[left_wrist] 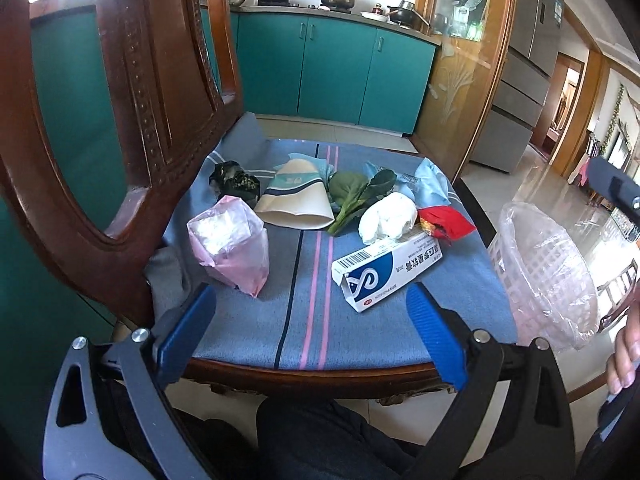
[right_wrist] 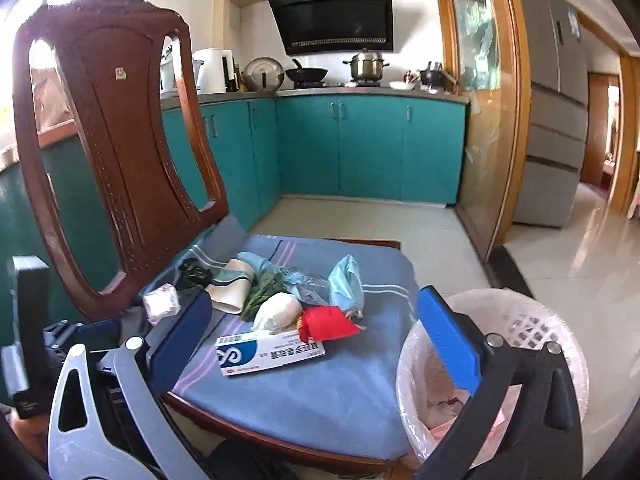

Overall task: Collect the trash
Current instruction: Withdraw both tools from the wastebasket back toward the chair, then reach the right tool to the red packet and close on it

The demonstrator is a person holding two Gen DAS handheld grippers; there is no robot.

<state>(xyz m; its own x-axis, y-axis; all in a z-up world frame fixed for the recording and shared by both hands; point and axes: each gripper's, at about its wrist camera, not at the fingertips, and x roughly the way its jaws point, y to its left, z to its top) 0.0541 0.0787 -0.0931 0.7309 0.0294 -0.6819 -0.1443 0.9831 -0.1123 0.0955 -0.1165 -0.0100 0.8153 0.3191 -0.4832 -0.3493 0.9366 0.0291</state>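
On the blue striped chair cushion (left_wrist: 248,320) lies the trash. Nearest is a white and blue medicine box (left_wrist: 386,270), flat, with one end flap open. Behind it are a white crumpled wad (left_wrist: 386,216) and a red wrapper (left_wrist: 446,222), touching each other. At the left stands a pink plastic bag (left_wrist: 232,246). Farther lie a flattened paper cup (left_wrist: 294,200), green leaves (left_wrist: 356,192), a dark wrapper (left_wrist: 236,180) and light blue plastic (left_wrist: 430,182). On the floor at the right stands a white bin (right_wrist: 532,320) with a clear liner.
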